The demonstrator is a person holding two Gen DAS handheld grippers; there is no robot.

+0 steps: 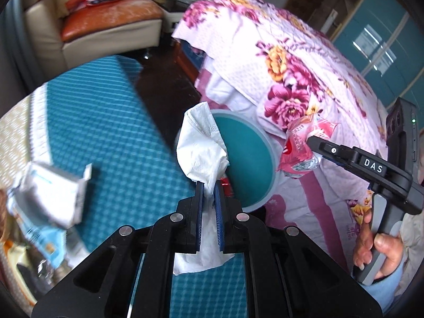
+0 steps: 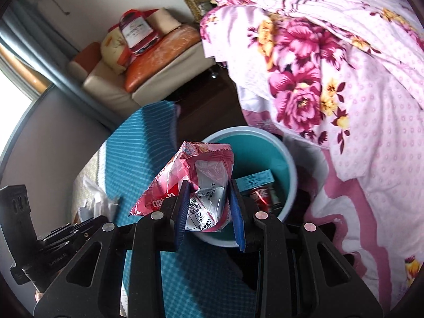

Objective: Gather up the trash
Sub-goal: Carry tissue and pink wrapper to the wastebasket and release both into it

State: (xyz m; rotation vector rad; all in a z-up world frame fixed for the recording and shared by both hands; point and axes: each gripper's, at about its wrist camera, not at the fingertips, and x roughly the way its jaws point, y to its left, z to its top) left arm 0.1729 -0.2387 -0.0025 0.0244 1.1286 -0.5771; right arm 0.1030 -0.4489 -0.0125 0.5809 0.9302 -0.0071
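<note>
Drop step: left tongs (image 1: 209,188) clamped on tissue (image 1: 202,143), right tongs (image 2: 209,206) clamped on wrapper (image 2: 201,182), both above bin (image 2: 288,164) rim; next likely release over bin opening

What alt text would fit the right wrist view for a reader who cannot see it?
The right gripper is shut on a crumpled pink snack wrapper, held above a teal bin containing a red can and a teal box. A floral bedspread fills the right side, with a blue mat underneath.
</note>
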